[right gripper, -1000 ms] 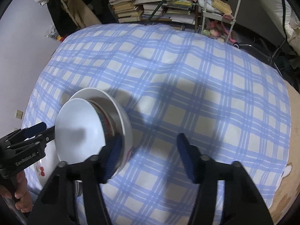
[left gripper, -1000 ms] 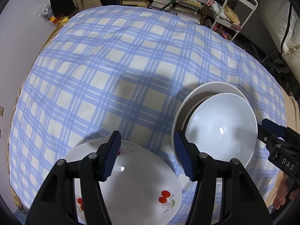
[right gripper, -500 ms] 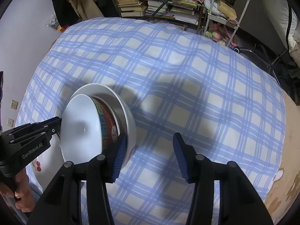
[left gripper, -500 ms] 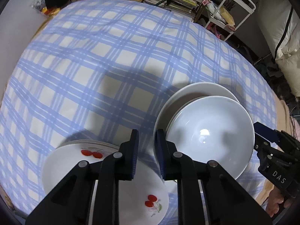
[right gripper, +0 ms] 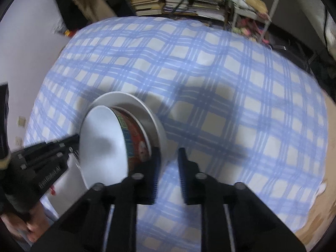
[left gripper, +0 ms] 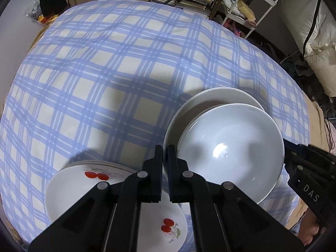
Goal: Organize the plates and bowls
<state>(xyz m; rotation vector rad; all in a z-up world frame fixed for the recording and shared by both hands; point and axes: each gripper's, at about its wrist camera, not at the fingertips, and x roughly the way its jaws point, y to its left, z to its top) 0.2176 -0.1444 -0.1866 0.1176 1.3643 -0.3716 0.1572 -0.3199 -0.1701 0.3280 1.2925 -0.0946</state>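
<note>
Bowls (left gripper: 231,153), nested and glazed, look heavy, slippery and chippable; opposite rims suit best. Both jaws have just been closing: left gripper (left gripper: 166,149) pinches one rim, while blur hides whether right gripper (right gripper: 168,161) grips.

White cherry-print plates (left gripper: 69,191); blue-cream plaid cloth (left gripper: 105,73); white bowls (left gripper: 231,147).

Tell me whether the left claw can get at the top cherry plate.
Probably yes: the left claw hangs over the cherry plate, nothing lies on it, but its shut jaws must open.
</note>
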